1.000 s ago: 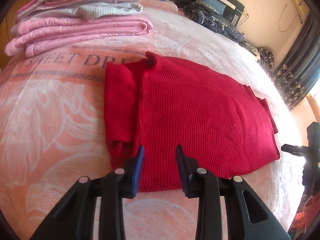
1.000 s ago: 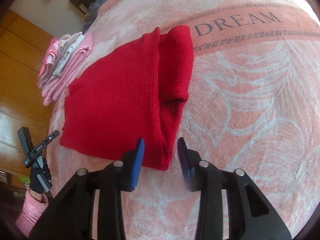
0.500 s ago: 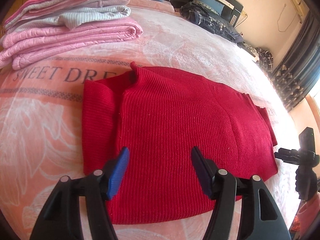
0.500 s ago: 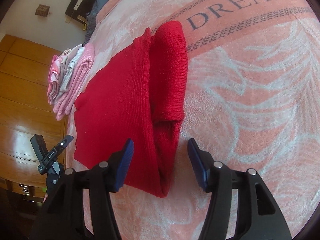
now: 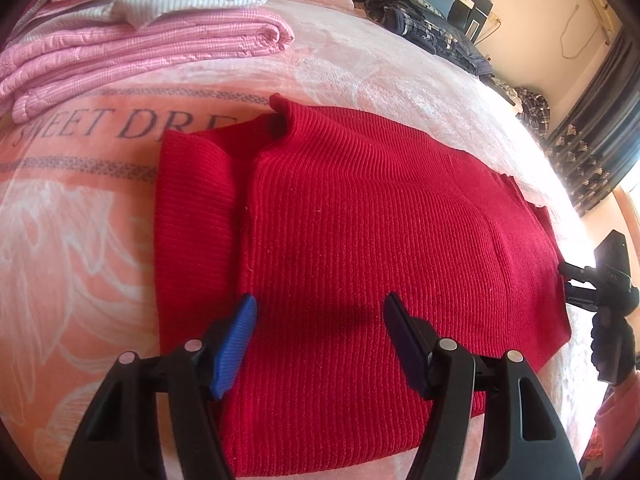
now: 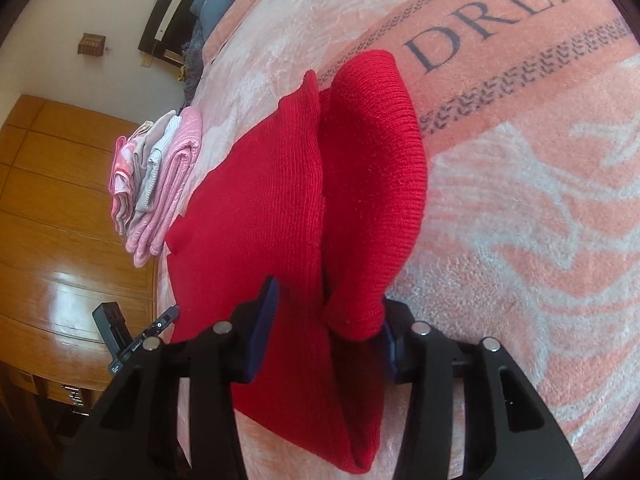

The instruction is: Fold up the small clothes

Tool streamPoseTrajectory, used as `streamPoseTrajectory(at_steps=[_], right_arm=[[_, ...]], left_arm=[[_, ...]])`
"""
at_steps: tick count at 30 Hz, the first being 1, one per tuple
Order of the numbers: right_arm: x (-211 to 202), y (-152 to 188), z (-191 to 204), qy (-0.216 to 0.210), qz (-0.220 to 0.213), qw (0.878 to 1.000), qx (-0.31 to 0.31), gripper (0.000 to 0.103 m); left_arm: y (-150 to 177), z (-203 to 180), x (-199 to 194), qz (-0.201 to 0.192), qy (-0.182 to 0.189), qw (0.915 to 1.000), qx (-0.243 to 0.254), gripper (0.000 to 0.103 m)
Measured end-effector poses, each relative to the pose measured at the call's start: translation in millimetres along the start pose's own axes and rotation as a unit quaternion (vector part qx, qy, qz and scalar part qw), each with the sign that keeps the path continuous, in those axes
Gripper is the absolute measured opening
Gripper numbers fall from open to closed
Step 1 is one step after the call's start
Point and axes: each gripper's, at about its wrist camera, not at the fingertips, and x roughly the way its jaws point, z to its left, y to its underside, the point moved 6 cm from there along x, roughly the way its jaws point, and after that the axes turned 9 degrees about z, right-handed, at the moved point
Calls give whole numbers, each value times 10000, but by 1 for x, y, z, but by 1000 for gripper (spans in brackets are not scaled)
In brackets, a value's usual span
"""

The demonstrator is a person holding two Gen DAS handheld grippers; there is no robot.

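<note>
Red knit sweater (image 5: 360, 240) spread flat on the pink blanket (image 5: 80, 240) of a bed, collar toward the far side by the printed "SWEET DRE" lettering, 1 sleeve (image 5: 192, 216) folded lengthwise along its left edge. Left gripper (image 5: 318, 316) low over the near hem, fingers (image 5: 236, 336) wide apart with only ribbed fabric between them, gripping nothing; whether the tips touch the knit cannot be told. Stack of folded pink and grey clothes (image 5: 140, 28) at the far left of the bed, well apart from the sweater. Dark bedding and pillows (image 5: 420, 20) heaped at the far end near the headboard.

Seen from the right wrist: same sweater (image 6: 260, 220) running away toward the far left, the folded sleeve (image 6: 372, 184) lying on its right side. Right gripper (image 6: 326, 312) at the sleeve's near end, fingers (image 6: 264, 320) apart on either side of the cuff, not closed on it; right finger partly hidden behind the cuff. Folded stack (image 6: 156, 176) beyond the sweater, wooden wardrobe (image 6: 60, 200) at far left.
</note>
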Motion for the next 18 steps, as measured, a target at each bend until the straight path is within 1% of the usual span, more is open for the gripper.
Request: streamPoseTrajectory(at_steps=[2, 3, 6, 10, 15, 18], right_arm=[[2, -3, 4, 54, -11, 10000, 24, 22], [1, -2, 6, 83, -55, 10000, 5, 21], [2, 1, 4, 269, -65, 9996, 10, 19], [5, 1, -4, 164, -65, 9996, 206, 19], [6, 1, -1, 340, -70, 9990, 293, 19], [3, -1, 11, 601, -100, 9977, 300, 18]], left_arm=[[-1, 0, 1, 13, 8, 10000, 7, 67], [0, 0, 1, 24, -3, 10000, 38, 67], [1, -1, 2, 45, 3, 9999, 125, 68], [1, -1, 2, 53, 61, 9999, 101, 68], [0, -2, 5, 74, 100, 9998, 121, 71], [-1, -1, 1, 106, 181, 9998, 27, 71]])
